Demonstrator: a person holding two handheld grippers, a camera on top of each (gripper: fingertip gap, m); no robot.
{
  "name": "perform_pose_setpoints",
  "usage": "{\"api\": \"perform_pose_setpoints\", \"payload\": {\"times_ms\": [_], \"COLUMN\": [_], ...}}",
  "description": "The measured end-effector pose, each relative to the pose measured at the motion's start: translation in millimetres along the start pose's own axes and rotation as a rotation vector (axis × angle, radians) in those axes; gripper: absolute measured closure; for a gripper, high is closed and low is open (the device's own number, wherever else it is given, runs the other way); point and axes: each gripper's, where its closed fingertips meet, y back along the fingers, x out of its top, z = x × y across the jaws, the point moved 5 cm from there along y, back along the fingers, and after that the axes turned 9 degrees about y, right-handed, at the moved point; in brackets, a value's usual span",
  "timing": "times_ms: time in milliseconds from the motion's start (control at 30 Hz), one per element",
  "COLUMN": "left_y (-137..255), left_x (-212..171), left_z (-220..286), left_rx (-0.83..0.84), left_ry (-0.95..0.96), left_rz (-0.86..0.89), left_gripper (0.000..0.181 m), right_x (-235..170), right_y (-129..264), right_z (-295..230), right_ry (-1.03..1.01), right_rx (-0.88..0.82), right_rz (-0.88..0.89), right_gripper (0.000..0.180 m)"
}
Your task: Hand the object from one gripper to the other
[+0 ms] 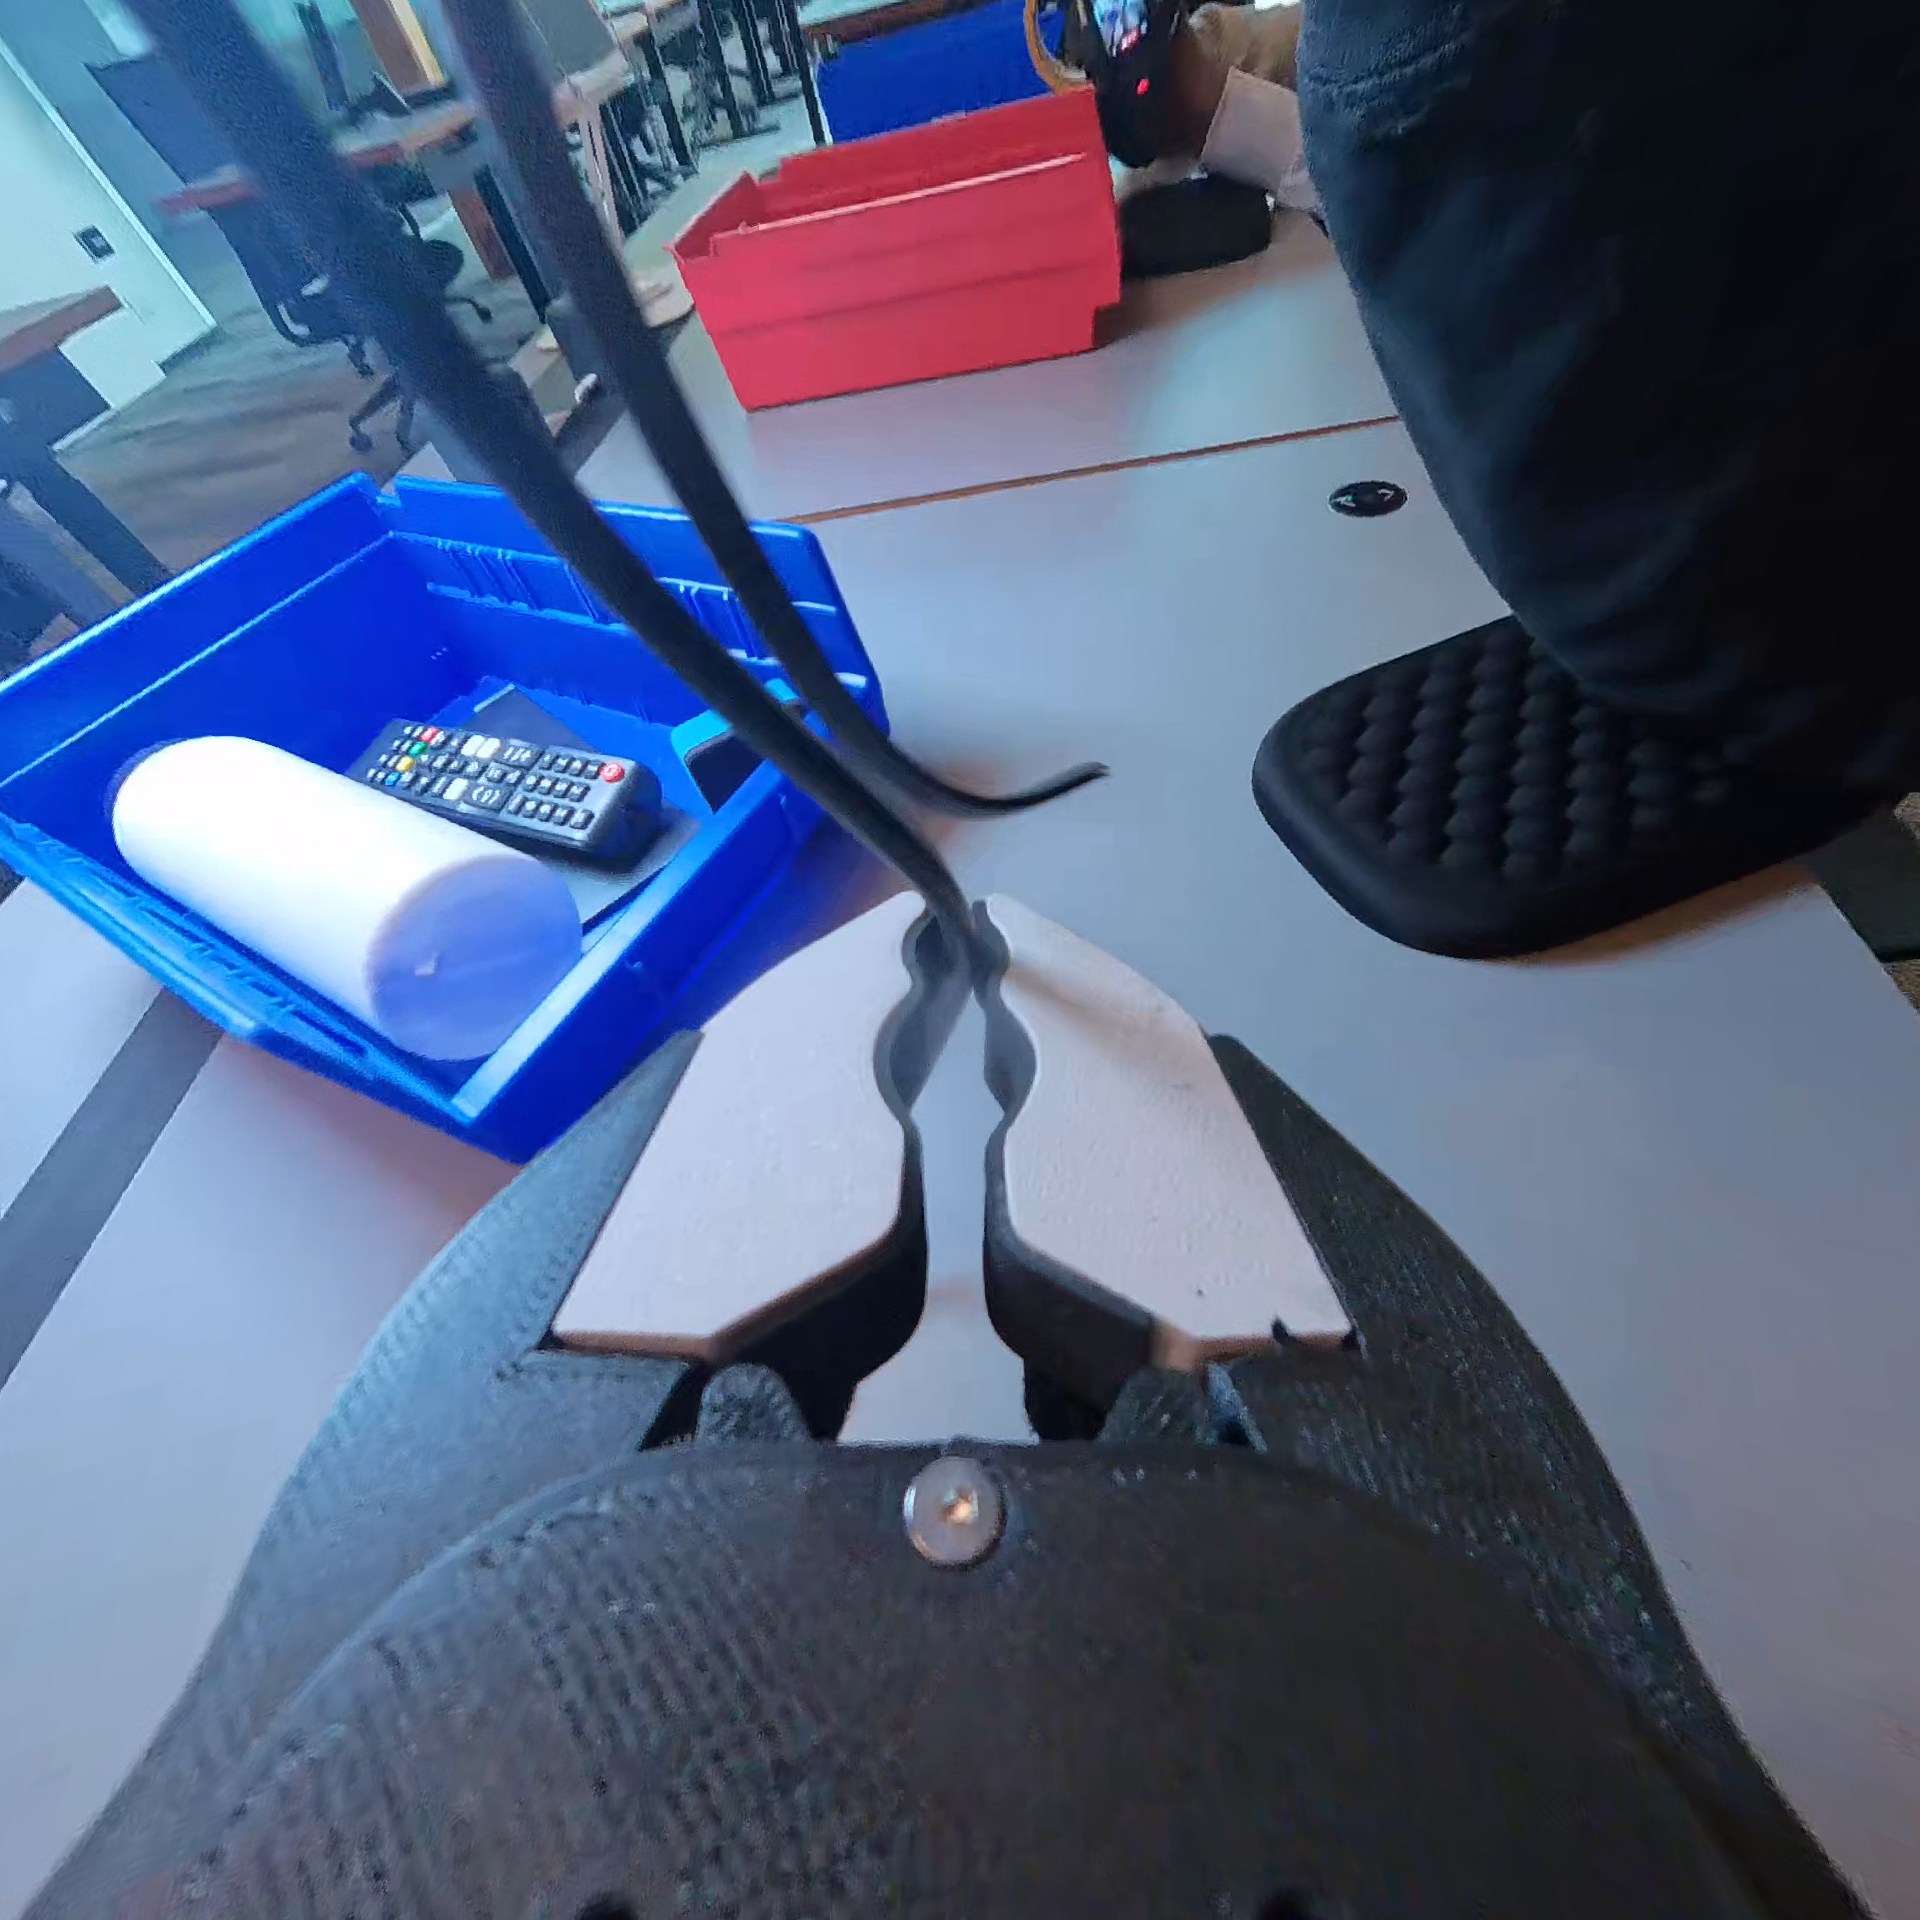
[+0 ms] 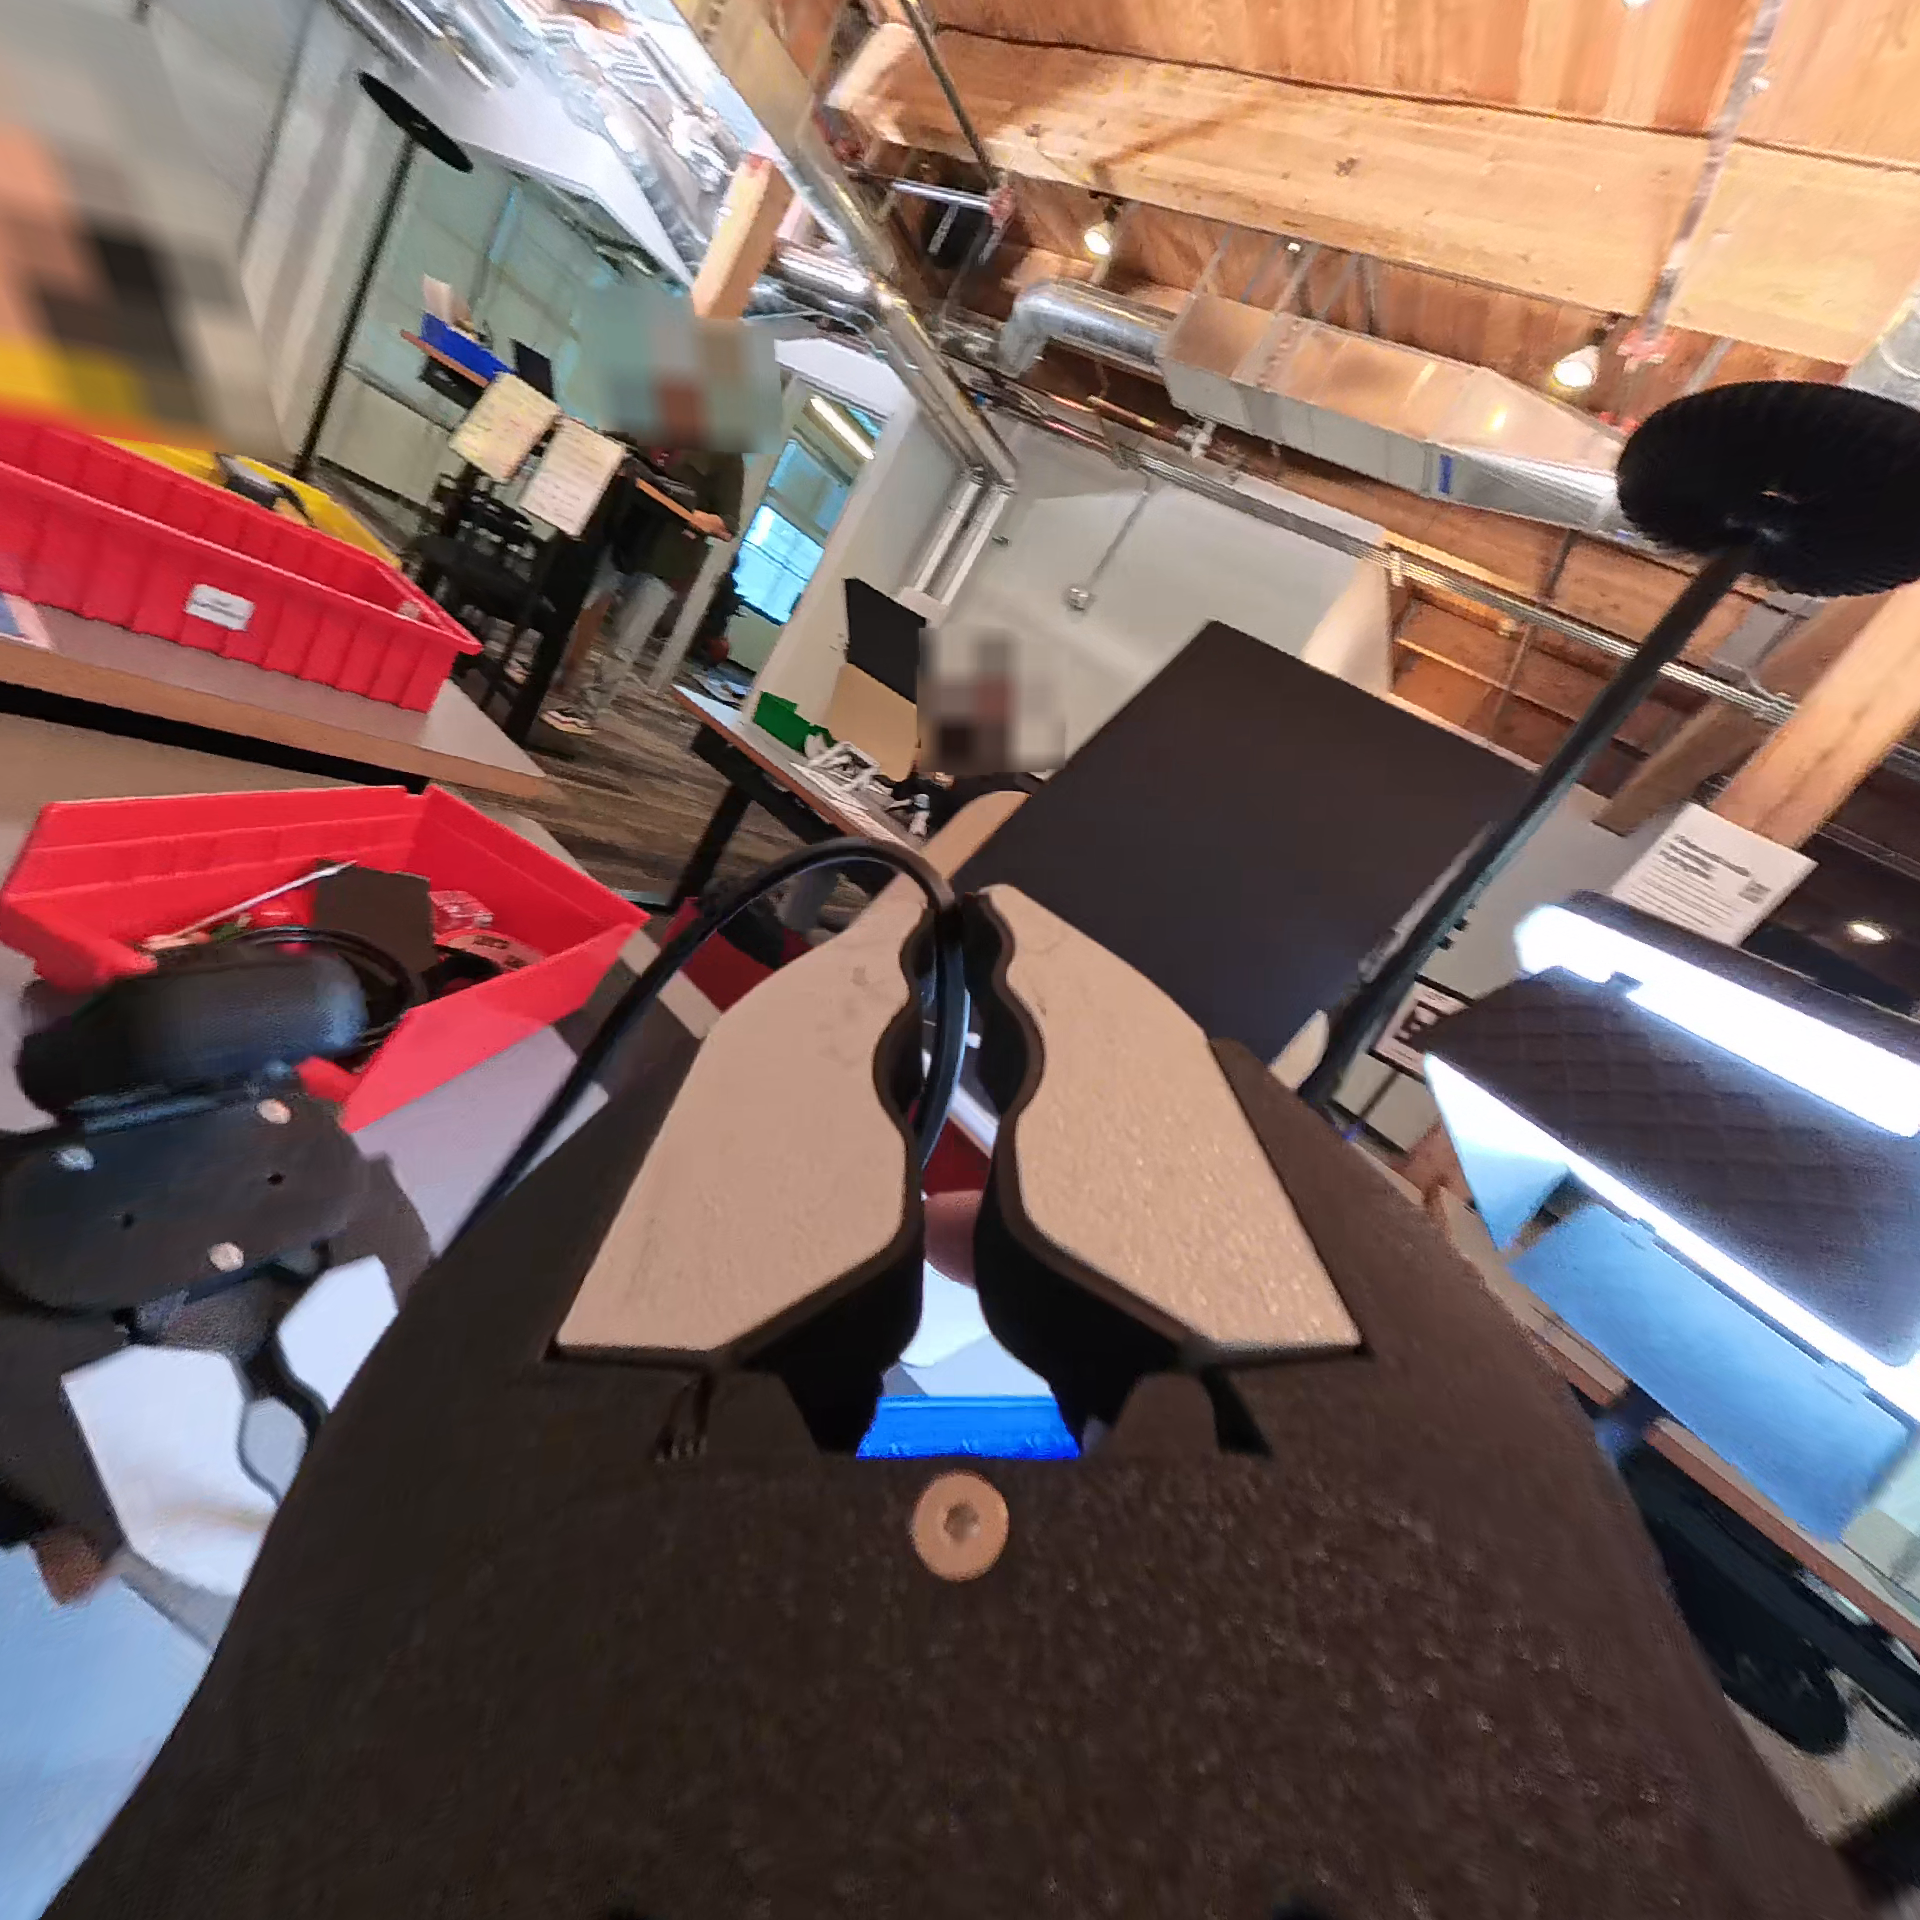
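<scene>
Between the pale fingertips of the left gripper point(image 1: 961, 925), a thin black cable point(image 1: 665, 623), pinched tight at the very tips. Rising from that pinch up and to the left in two strands, out past the top edge; one loose end point(image 1: 1049, 795) curling off just beyond the tips, above the grey surface point(image 1: 1195, 1039). Left of the cable, on the surface, a blue bin point(image 1: 260, 644) holding a white cylinder point(image 1: 343, 894) laid on its side, a black remote control point(image 1: 509, 779) beside it, and a dark flat item beneath, kind not clear. Farther off past the cable, a red bin point(image 1: 904, 260). Right of the cable, a dark dimpled pad point(image 1: 1507, 790) under a dark bulky shape, too near to make out.

Seen from the right wrist, the same sort of black cable point(image 2: 940, 1029) nipped between the tips of the right gripper point(image 2: 956, 909), fingers nearly together around it. Looping over the left finger and trailing down to the left. Left of that cable, the left gripper point(image 2: 187, 1164) again, dark and blurred, and behind it a red bin point(image 2: 499, 914) full of mixed dark clutter. Both grippers closed on cable at once.
</scene>
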Motion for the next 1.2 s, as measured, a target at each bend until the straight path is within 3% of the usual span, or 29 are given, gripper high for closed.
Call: {"api": "perform_pose_setpoints", "payload": {"times_ms": [200, 367, 433, 667, 733, 933, 1033, 1200], "left_y": [72, 117, 123, 104, 100, 76, 62, 51], "left_x": [13, 46, 53, 54, 54, 42, 34, 35], "left_z": [-18, -4, 1, 17, 19, 19, 16, 15], "left_rx": [0.019, -0.056, -0.027, -0.032, -0.041, -0.064, -0.059, -0.009], "left_ry": [0.000, 0.002, -0.024, -0.012, 0.004, 0.083, 0.123, 0.129], "left_rz": [0.023, 0.127, 0.131, 0.056, 0.052, 0.043, 0.039, 0.101], "left_gripper": [0.177, 0.177, 0.176, 0.181, 0.181, 0.176, 0.158, 0.146], "right_x": [-47, -81, -87, -105, -115, -126, -111, -73], "right_y": [24, 45, 59, 110, 120, 99, 85, 60], "right_z": [49, 66, 73, 120, 126, 109, 98, 70], "right_ry": [0.109, 0.248, 0.263, 0.209, 0.148, 0.169, 0.202, 0.266], "right_rx": [-0.195, -0.218, -0.240, -0.612, -0.649, -0.488, -0.443, -0.334], "right_rz": [-0.255, -0.555, -0.677, -0.963, -1.005, -1.006, -0.952, -0.794], "right_gripper": [0.175, 0.174, 0.174, 0.175, 0.175, 0.174, 0.175, 0.174]}}
